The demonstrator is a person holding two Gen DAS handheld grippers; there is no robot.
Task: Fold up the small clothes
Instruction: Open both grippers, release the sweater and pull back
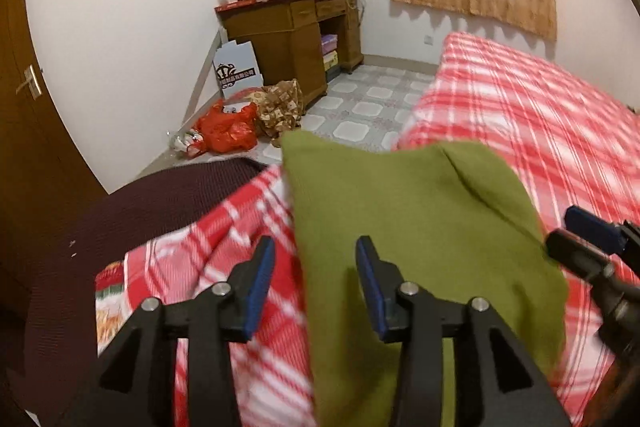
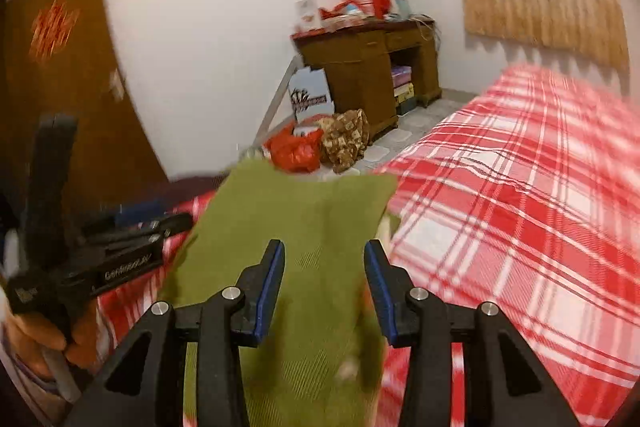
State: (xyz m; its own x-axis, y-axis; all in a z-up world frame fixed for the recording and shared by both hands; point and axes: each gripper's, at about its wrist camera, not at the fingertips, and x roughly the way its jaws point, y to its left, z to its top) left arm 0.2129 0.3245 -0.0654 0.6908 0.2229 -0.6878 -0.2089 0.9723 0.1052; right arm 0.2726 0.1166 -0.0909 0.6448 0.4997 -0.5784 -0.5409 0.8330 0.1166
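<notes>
An olive green garment [image 1: 416, 227] lies folded on the red and white plaid bed cover [image 1: 540, 131]. My left gripper [image 1: 316, 251] is open, just above the garment's left edge, holding nothing. My right gripper [image 2: 324, 255] is open over the same green garment [image 2: 304, 227], holding nothing. The right gripper also shows at the right edge of the left wrist view [image 1: 592, 239]. The left gripper shows at the left of the right wrist view [image 2: 132, 227], held in a hand.
A dark maroon cloth [image 1: 120, 219] lies at the bed's left end. Beyond the bed stand a wooden desk [image 1: 292, 35] with clutter, a red bag [image 1: 228, 127] and a patterned bundle [image 1: 280, 107] on the tiled floor. A brown door [image 1: 28, 107] is at the left.
</notes>
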